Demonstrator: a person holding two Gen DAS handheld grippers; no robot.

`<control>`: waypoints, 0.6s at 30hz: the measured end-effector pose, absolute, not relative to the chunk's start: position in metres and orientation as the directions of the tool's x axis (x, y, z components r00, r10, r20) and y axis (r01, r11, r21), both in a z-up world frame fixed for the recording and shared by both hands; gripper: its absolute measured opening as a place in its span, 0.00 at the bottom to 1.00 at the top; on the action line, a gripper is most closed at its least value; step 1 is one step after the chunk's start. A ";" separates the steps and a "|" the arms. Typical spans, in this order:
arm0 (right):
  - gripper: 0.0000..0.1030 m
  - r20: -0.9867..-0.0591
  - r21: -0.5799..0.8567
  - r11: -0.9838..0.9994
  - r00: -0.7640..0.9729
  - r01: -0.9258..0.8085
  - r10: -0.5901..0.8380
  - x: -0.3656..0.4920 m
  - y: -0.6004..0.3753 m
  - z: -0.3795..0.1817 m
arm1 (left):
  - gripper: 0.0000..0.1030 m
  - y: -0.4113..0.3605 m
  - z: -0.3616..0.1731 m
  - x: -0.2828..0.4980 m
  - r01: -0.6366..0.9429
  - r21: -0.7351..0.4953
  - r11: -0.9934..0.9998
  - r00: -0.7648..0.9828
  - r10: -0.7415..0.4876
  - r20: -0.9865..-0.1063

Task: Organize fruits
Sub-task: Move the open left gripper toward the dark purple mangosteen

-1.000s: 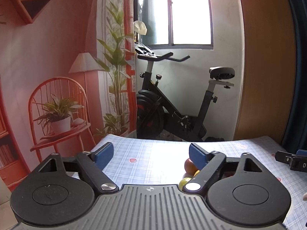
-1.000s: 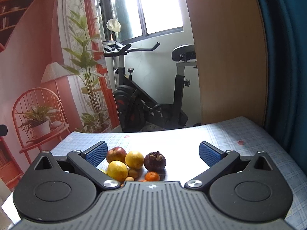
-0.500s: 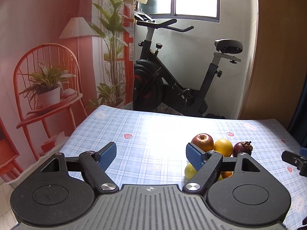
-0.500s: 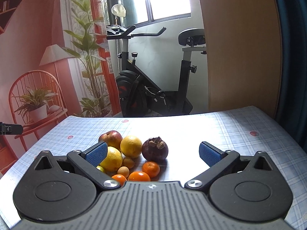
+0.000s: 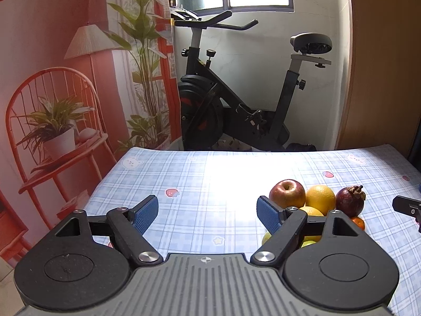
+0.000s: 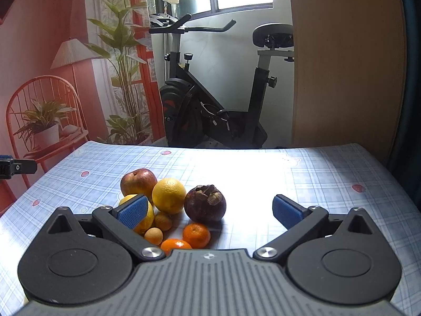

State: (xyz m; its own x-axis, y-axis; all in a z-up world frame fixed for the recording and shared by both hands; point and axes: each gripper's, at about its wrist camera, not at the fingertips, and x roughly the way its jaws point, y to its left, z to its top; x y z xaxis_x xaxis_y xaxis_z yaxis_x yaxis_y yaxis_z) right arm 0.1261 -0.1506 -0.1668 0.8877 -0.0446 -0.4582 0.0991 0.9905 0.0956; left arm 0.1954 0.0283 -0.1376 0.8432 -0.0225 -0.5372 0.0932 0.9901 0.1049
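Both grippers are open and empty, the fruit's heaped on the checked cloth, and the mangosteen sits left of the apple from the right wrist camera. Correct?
Not quite. In the right wrist view the mangosteen sits right of the apple, with the orange between them. The rest holds: left gripper and right gripper are open and empty, fruit heaped on the checked cloth.

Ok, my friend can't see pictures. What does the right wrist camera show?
The open right gripper hangs over a pile of fruit on a blue checked tablecloth: a red apple, an orange, a dark mangosteen and small tangerines. An exercise bike stands behind the table.
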 end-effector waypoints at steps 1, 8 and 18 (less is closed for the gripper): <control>1.00 -0.452 0.086 0.992 0.891 0.095 -0.046 0.131 -0.152 -0.168 | 0.81 0.027 -0.137 0.198 0.102 0.099 0.990 0.844 -0.033 -0.536; 1.00 -0.448 0.074 0.995 0.894 0.064 -0.024 0.150 -0.162 -0.179 | 0.81 0.007 -0.140 0.213 0.189 0.104 0.976 0.840 -0.106 -0.532; 0.95 -0.499 0.085 0.996 0.866 0.020 0.025 0.172 -0.180 -0.200 | 0.76 -0.020 -0.154 0.233 0.305 0.051 0.951 0.800 -0.227 -0.555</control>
State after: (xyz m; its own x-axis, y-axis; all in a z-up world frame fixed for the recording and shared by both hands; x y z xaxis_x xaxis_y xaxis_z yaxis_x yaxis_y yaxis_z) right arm 0.1719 -0.1800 -0.2001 0.8661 0.0248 -0.4993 0.0203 0.9962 0.0847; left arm 0.2329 -0.0203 -0.1542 0.8001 -0.2269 -0.5553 0.3048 0.9511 0.0505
